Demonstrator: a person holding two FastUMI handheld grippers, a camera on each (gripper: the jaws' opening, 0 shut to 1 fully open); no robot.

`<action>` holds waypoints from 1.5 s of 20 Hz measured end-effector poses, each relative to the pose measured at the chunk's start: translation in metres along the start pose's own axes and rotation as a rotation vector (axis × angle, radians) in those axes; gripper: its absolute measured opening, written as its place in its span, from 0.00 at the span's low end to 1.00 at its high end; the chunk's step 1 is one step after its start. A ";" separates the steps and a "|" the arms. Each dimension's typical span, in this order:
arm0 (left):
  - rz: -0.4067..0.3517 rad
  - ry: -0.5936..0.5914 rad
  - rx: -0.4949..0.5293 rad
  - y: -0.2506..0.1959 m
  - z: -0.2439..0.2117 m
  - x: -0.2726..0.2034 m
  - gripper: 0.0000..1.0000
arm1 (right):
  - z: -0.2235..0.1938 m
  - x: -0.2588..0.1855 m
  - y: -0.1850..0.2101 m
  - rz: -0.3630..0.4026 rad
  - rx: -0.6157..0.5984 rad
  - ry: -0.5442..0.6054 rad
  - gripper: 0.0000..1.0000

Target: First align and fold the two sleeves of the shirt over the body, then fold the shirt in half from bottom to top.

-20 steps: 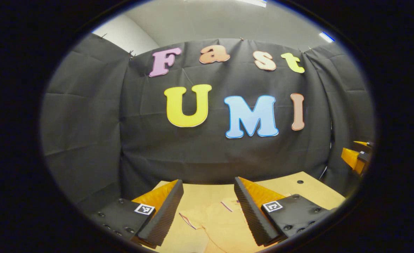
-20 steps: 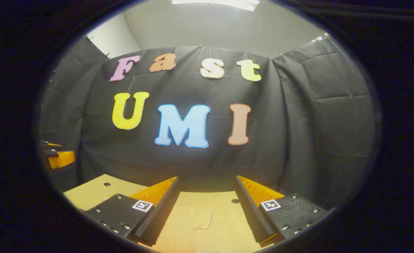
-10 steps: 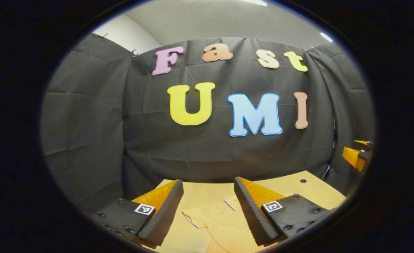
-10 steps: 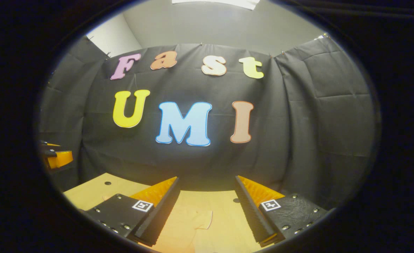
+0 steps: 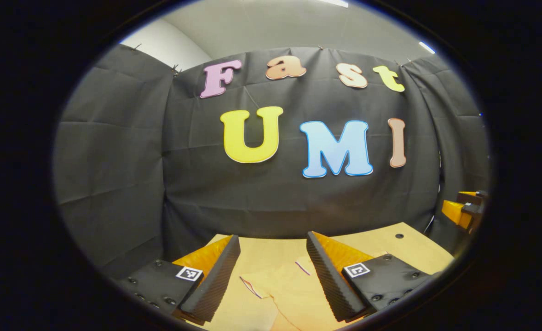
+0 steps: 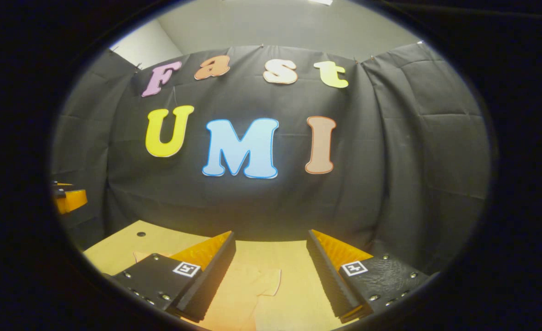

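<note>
Two grippers, both with fingers spread wide and holding nothing: left gripper [image 5: 271, 271] and right gripper [image 6: 271, 271] hover above the bench [image 5: 390, 246]. The shirt [image 5: 285, 294] lies flat at lower centre of each view; its long axis cannot be told.

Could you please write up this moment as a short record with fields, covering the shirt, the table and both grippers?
shirt: pale orange-tan shirt lying on the table, a sleeve end ahead of the right gripper
table: light wooden top with small dark holes
left gripper: open, above the shirt, holding nothing
right gripper: open, above the shirt, holding nothing
folding: cannot tell from these views how far it has got
backdrop: black cloth wall behind the table
</note>
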State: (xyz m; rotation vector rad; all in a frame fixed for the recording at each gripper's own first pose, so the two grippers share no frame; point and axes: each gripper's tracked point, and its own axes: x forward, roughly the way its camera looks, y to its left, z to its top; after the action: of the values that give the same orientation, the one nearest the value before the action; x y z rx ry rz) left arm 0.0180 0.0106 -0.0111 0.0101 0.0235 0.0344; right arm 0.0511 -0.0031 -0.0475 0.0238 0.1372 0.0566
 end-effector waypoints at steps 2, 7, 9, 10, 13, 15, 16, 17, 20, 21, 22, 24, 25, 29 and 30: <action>0.003 0.000 -0.002 0.002 0.000 0.001 0.99 | -0.007 0.011 0.000 0.007 -0.002 0.018 0.95; 0.017 -0.004 0.010 0.005 0.003 0.002 0.99 | -0.037 0.056 -0.004 0.014 -0.030 0.083 0.96; 0.027 0.001 0.012 0.008 0.003 0.004 0.99 | -0.057 0.074 -0.005 0.018 -0.042 0.123 0.96; 0.034 0.004 0.012 0.009 0.002 0.003 0.99 | -0.072 0.084 -0.006 0.023 -0.048 0.156 0.96; 0.056 0.017 0.015 0.015 -0.001 0.005 0.96 | -0.114 0.111 -0.009 0.031 -0.061 0.249 0.96; 0.071 0.024 0.018 0.020 -0.002 0.005 0.99 | -0.142 0.129 -0.011 0.033 -0.064 0.310 0.96; 0.079 0.028 0.020 0.021 -0.003 0.006 0.99 | -0.156 0.137 -0.011 0.033 -0.062 0.339 0.96; 0.090 0.033 0.022 0.025 -0.005 0.007 0.99 | -0.170 0.144 -0.012 0.035 -0.061 0.375 0.96; 0.117 0.049 0.025 0.030 -0.008 0.008 0.99 | -0.215 0.164 -0.009 0.051 -0.056 0.483 0.96; 0.127 0.055 0.026 0.032 -0.009 0.009 0.99 | -0.229 0.167 -0.009 0.052 -0.052 0.519 0.98; 0.134 0.060 0.025 0.033 -0.011 0.010 0.96 | -0.245 0.171 -0.008 0.056 -0.052 0.557 0.96; 0.151 0.070 0.024 0.036 -0.014 0.010 0.96 | -0.271 0.174 -0.008 0.055 -0.049 0.618 0.96; 0.159 0.075 0.023 0.038 -0.015 0.009 0.97 | -0.281 0.174 -0.008 0.057 -0.047 0.646 0.96; 0.186 0.096 0.023 0.041 -0.022 0.005 0.99 | -0.316 0.171 -0.010 0.057 -0.032 0.743 0.96; 0.192 0.099 0.023 0.041 -0.023 0.003 0.99 | -0.323 0.169 -0.009 0.056 -0.025 0.759 0.96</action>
State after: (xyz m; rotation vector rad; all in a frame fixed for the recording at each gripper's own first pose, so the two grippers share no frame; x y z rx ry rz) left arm 0.0195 0.0524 -0.0338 0.0337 0.1219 0.2265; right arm 0.1746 0.0046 -0.3911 -0.0197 0.8951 0.1217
